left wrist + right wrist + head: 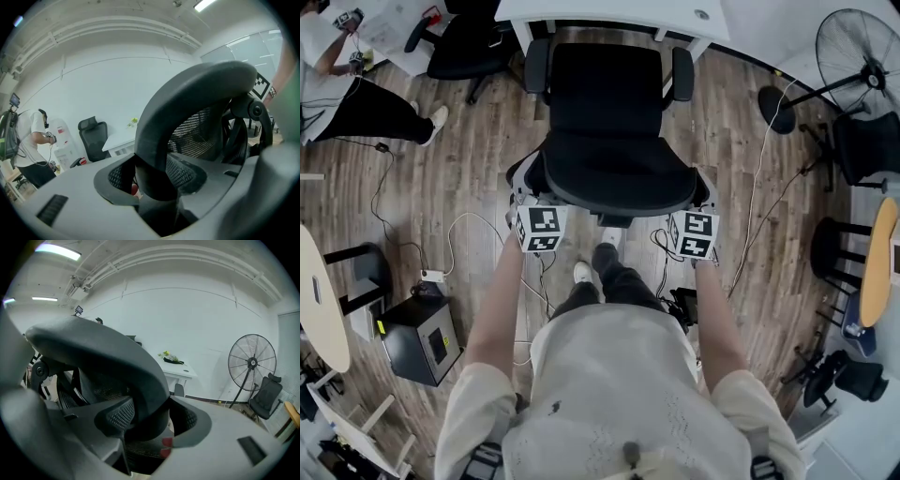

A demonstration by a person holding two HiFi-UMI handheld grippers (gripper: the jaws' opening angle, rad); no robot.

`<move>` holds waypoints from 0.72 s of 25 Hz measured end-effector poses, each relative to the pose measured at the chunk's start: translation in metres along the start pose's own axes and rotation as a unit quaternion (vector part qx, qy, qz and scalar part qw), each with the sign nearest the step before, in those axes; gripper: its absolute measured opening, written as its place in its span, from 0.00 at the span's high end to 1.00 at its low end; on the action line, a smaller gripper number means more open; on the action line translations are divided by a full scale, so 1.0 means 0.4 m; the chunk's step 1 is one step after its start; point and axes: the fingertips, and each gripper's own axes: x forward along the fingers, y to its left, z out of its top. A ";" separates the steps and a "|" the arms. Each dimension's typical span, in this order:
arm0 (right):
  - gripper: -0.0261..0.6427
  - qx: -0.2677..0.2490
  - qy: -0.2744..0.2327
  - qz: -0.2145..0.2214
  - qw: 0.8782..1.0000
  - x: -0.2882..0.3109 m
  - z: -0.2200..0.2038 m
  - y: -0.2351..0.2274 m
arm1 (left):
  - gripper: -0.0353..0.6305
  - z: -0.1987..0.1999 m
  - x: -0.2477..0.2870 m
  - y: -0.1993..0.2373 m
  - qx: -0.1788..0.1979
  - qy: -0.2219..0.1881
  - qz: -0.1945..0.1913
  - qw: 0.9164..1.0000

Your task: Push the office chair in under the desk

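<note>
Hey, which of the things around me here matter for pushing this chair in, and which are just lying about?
For the job: office chair, gripped at its back rim by the left claw and right claw; desk ahead of it.
Just lying about: floor fan, black box, power strip, second black chair.

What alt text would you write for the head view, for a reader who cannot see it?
Seen from above, a person grips the backrest rim of a black office chair with a left tool and a right tool, one per side. The chair faces a white desk, its seat not yet under it.
</note>
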 end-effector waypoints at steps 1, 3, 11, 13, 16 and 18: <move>0.60 0.000 0.000 -0.001 1.000 0.007 0.002 -0.005 | 0.62 0.003 0.008 0.001 0.000 0.000 0.000 1.000; 0.60 -0.001 -0.001 -0.002 1.000 0.021 0.009 -0.010 | 0.62 0.008 0.024 0.006 0.000 -0.001 -0.001 1.000; 0.60 -0.003 -0.002 0.000 1.000 0.090 0.037 -0.050 | 0.62 0.031 0.098 0.019 -0.001 0.000 0.005 1.000; 0.60 -0.002 -0.003 0.002 1.000 0.101 0.045 -0.057 | 0.62 0.037 0.110 0.022 -0.001 0.000 0.007 1.000; 0.60 -0.003 -0.003 0.002 1.000 0.120 0.052 -0.069 | 0.62 0.044 0.132 0.024 -0.001 0.000 0.007 1.000; 0.60 -0.005 -0.003 0.001 1.000 0.132 0.057 -0.079 | 0.62 0.050 0.145 0.024 -0.001 0.001 0.007 1.000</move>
